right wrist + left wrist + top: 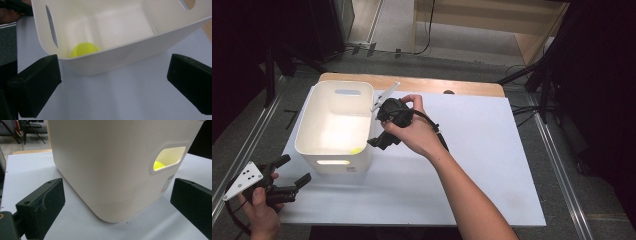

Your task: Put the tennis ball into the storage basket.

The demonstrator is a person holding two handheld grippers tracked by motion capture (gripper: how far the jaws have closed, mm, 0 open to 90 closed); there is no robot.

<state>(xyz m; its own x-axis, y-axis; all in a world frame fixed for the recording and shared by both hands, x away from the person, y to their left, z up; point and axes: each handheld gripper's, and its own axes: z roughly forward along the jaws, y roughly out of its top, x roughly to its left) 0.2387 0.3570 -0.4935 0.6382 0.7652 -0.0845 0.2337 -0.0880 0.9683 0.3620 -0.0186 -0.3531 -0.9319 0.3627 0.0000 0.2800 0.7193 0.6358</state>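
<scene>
**Ball in the bin, both tongs empty**

The yellow-green ball (84,49) lies on the floor of the white plastic bin (309,131), in the near corner below the slot handle; it also glows through that handle (160,165) in the left gripper view. The bin stands upright on the white bench (492,165).

The right tongs (379,135) hang just beside the bin's near right rim, jaws spread wide and holding nothing. The left tongs (292,172) sit low at the bench's near left edge, also spread and empty, pointed at the bin's outer wall without touching it.

Judging by this, the drop into the bin looks done; what is left seems only to draw the right hand (414,132) clear.
</scene>
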